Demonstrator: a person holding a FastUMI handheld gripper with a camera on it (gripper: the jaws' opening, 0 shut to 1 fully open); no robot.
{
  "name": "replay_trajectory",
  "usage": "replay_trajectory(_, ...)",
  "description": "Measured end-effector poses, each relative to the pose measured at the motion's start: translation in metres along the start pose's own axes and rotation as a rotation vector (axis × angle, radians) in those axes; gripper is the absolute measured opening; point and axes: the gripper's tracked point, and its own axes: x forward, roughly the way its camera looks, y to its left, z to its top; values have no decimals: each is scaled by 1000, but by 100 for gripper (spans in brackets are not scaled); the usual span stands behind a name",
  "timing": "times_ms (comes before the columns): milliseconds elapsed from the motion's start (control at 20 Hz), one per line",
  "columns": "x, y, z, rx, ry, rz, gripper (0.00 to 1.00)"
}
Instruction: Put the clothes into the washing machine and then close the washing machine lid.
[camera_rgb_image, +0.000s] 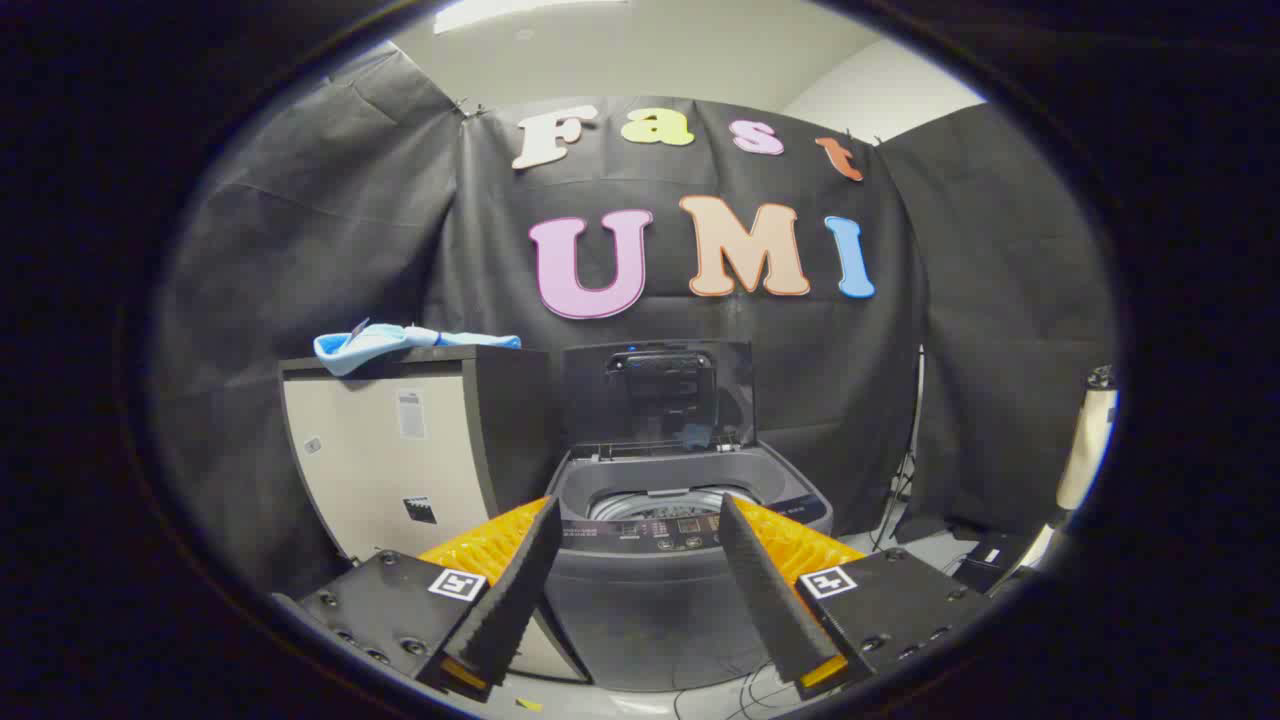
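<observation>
A grey top-loading washing machine (650, 590) stands straight ahead of me, its lid (655, 395) raised upright at the back and the drum opening (655, 500) exposed. Light blue clothes (385, 343) lie on top of a tall cabinet (400, 460) just left of the machine. My gripper (638, 515) is open, its two fingers spread apart with nothing between them, and the machine's front rim shows beyond the tips. The clothes sit well beyond and to the left of the left finger.
Black cloth walls close off the back and both sides. To the right of the machine, a stand and cables (900, 500) rest on the floor, with a pale object (1085, 450) further right.
</observation>
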Motion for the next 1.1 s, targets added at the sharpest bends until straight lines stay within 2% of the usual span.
replay_trajectory(350,1,9,6,-12,0,9,98)
replay_trajectory(600,2,34,27,-24,-13,46,98)
replay_trajectory(750,7,62,37,-39,9,90,98)
replay_trajectory(1100,26,169,88,-38,27,246,98)
